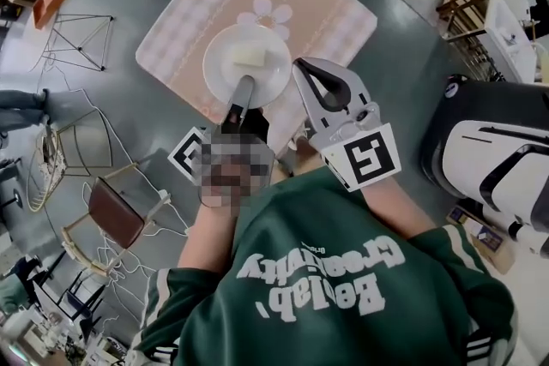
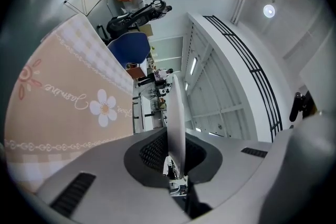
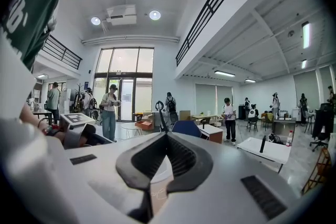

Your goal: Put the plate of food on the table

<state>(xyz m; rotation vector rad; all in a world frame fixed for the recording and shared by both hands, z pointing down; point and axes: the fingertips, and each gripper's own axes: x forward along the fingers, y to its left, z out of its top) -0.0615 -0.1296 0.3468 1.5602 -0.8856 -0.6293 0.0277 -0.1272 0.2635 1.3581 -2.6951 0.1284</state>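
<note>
Over the surface (image 1: 330, 13): we hold the plate (image 1: 225, 64) level above the pink cloth, apparently not touching it.
Left claw (image 1: 246, 86): pinched narrow on the plate's near rim.
Right claw (image 1: 300, 67): closed, empty, just beside the plate.
Food (image 1: 250, 56): pale block, mid-plate.
Doing it well: we lower slowly, keep the rim level, and release only once the plate rests flat.

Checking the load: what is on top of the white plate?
One pale rectangular piece of food lies on the plate; the left gripper covers the near rim it clamps.
</note>
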